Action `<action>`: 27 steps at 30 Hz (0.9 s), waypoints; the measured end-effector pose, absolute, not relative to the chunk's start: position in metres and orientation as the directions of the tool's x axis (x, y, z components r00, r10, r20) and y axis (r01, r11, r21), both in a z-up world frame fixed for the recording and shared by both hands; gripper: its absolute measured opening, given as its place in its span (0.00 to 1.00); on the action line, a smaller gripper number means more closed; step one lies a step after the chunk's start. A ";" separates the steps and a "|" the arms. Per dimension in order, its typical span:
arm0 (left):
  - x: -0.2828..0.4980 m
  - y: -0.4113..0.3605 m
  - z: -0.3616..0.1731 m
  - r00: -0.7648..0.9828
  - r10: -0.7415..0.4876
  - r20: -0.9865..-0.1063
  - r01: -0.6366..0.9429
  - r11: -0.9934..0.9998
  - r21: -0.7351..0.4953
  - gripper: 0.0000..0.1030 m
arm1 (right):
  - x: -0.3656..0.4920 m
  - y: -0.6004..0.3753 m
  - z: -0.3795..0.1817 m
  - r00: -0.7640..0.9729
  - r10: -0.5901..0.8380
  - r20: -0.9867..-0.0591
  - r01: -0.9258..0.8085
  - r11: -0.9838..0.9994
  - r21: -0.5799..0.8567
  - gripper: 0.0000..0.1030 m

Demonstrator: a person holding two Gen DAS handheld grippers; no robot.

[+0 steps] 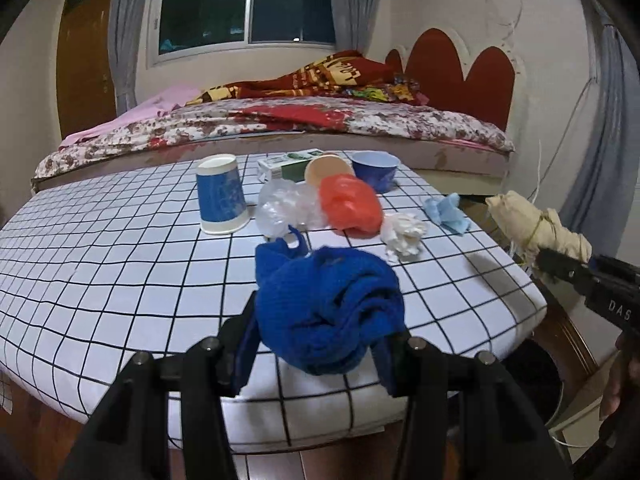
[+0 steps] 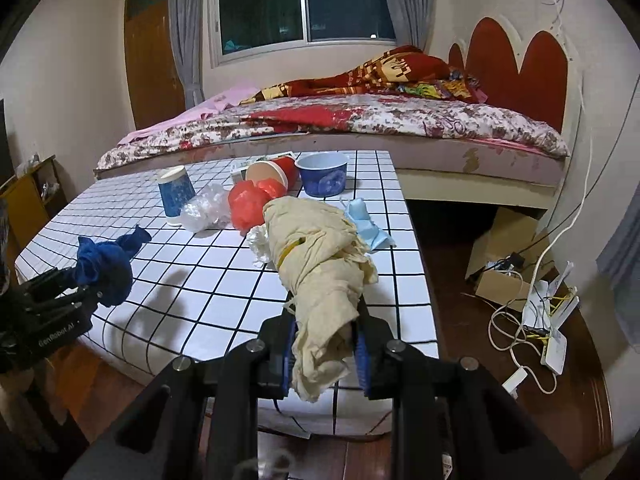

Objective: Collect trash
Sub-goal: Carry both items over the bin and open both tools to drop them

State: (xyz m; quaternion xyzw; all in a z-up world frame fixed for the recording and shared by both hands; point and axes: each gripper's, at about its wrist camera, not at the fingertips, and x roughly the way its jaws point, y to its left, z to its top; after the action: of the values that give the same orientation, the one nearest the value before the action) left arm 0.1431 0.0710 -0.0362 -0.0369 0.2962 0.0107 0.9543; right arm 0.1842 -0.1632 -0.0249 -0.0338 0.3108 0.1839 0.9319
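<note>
Left tongs [image 1: 316,344] pinch blue cloth [image 1: 328,308] above near tabletop [image 1: 120,280] edge. Right tongs [image 2: 326,354] pinch beige rag bundle [image 2: 320,264], long axis pointing far. Dark bin [image 1: 536,376] low right, nearer right hand.

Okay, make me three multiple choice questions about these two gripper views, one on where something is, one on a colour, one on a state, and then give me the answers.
1. Where is the light blue crumpled paper?
A. near the table's right edge
B. on the bed
C. inside the blue bowl

2. What colour is the cloth in the left gripper?
A. red
B. dark blue
C. beige

3. How does the blue paper cup stand?
A. upright
B. on its side
C. upside down

Answers: 1 A, it lies on the checked table by that edge. 2 B, blue fabric bulges between the jaws. 3 C, its wide mouth rests on the table.
</note>
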 end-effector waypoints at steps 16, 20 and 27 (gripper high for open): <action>0.119 0.024 -0.024 0.841 -0.078 -0.536 0.058 0.997 -0.054 0.49 | 0.136 -0.213 -0.007 0.796 0.272 -0.540 -0.280 0.958 0.070 0.25; 0.118 0.011 -0.021 0.842 -0.103 -0.530 0.089 0.995 -0.051 0.49 | 0.129 -0.228 -0.005 0.809 0.244 -0.535 -0.250 0.966 0.062 0.25; 0.116 -0.010 -0.021 0.839 -0.137 -0.527 0.134 0.990 -0.045 0.49 | 0.121 -0.252 -0.005 0.823 0.202 -0.531 -0.204 0.977 0.055 0.25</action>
State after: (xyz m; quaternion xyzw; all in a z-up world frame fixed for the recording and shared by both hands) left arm 0.1164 -0.0097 -0.0205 -0.0031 0.2751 -0.0706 0.9588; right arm 0.1205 -0.2520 -0.0049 -0.0020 0.2777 0.1064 0.9548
